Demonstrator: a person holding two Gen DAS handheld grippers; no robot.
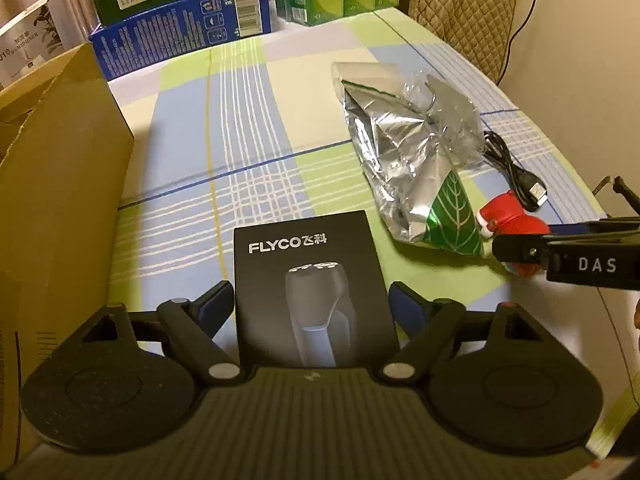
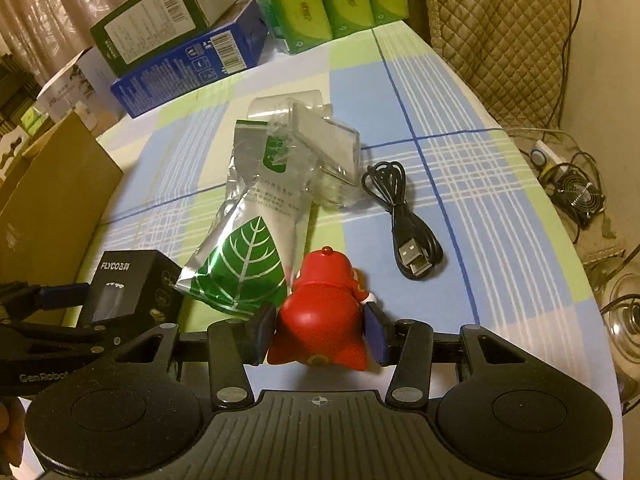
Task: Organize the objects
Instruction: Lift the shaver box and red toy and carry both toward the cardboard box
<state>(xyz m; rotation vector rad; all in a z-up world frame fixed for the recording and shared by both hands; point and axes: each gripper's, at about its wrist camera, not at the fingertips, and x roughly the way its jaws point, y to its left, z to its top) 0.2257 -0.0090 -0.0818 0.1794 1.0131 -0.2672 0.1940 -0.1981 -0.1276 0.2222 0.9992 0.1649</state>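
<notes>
Lengthwise, shaver box point(image 1: 312, 292) points forward

Left claw point(image 1: 311, 300) clamped on black box point(image 1: 312, 280), right claw point(image 2: 320, 332) on red toy point(image 2: 320, 320).

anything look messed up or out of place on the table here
Nothing spilled or broken. The silver foil bag lies crumpled mid-table with loose clear wrapping bunched at its far end, and the black USB cable sits loosely coiled beside it.

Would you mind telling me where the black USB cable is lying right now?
In the right wrist view, the black USB cable lies coiled on the checked tablecloth, right of the foil leaf-print bag and beyond the red toy.
</notes>
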